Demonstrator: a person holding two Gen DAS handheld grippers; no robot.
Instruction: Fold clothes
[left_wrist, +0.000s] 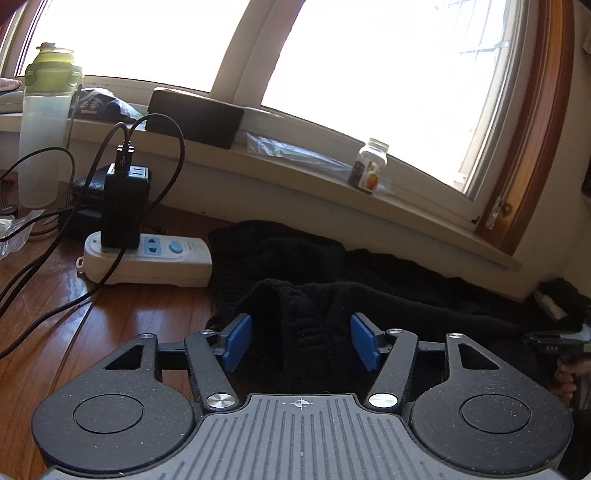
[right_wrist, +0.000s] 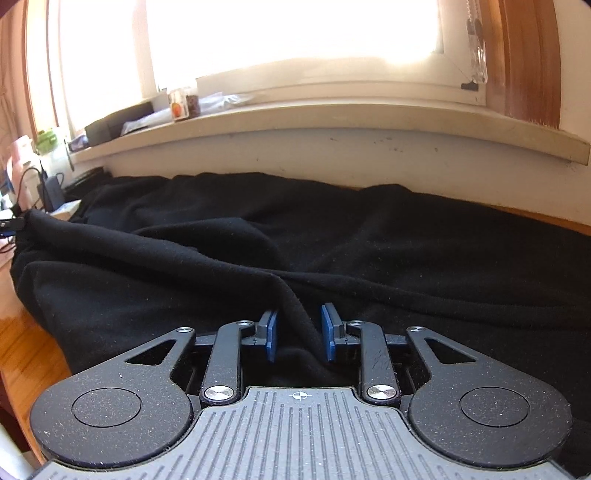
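A black knit garment (left_wrist: 369, 280) lies spread on the wooden table (left_wrist: 110, 325) below the window sill. My left gripper (left_wrist: 301, 341) is open, its blue pads either side of a raised ribbed bunch of the cloth. In the right wrist view the garment (right_wrist: 369, 240) covers most of the table. My right gripper (right_wrist: 300, 332) is partly open, with a raised fold of the cloth standing between its blue pads; the pads do not press it. The left gripper shows at the far left of that view (right_wrist: 9, 225), at the garment's edge.
A white power strip (left_wrist: 147, 258) with a black charger and cables sits left of the garment. A green-capped bottle (left_wrist: 44, 125) stands at far left. A black box (left_wrist: 194, 118) and a small jar (left_wrist: 371, 166) sit on the sill. The wall is just behind.
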